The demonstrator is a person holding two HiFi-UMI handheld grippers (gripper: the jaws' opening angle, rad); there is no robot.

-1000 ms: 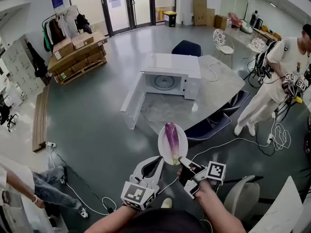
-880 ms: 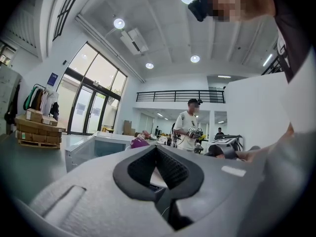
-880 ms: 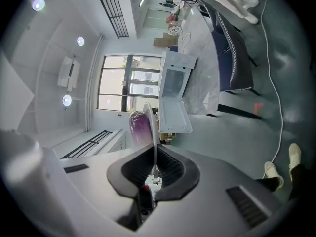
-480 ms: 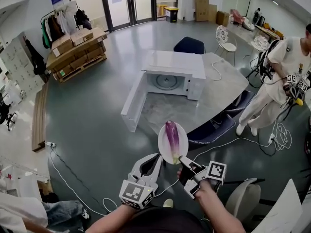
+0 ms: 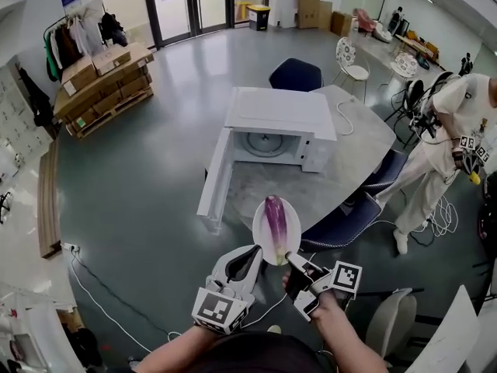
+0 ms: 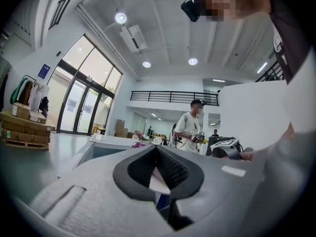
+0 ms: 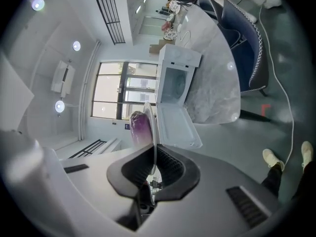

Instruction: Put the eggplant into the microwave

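A long, glossy eggplant [image 5: 273, 216], purple with a paler sheen down its middle, lies lengthwise on a white oval plate [image 5: 293, 231]. The plate is held in the air in front of the person, over the grey floor and well short of the table. The right gripper [image 5: 292, 257] is clamped on the plate's near rim. Its own view shows the thin rim edge-on, pinched between the two ribbed pads, with the eggplant bulging to one side of it. The left gripper [image 5: 254, 252] sits just beside the plate's lower left edge, jaws closed tip to tip with nothing between them; whether it touches the plate cannot be told. Ahead, a white microwave [image 5: 276, 111] stands on a pale marbled table [image 5: 357, 142]. Its door [image 5: 214, 179] is swung fully open to the left, and the round turntable [image 5: 264, 141] shows inside. Only the head view takes in the room from above: dark blue chairs [image 5: 342, 224] at the table, a pallet of cardboard boxes [image 5: 101, 80] at far left, and a second person [image 5: 450, 130] in pale clothes at right. Only the left gripper view, looking level, shows the round ceiling lights [image 6: 120, 18] and a balcony railing [image 6: 173, 98]. The right gripper view alone shows a pale shoe [image 7: 270, 157] on the floor.
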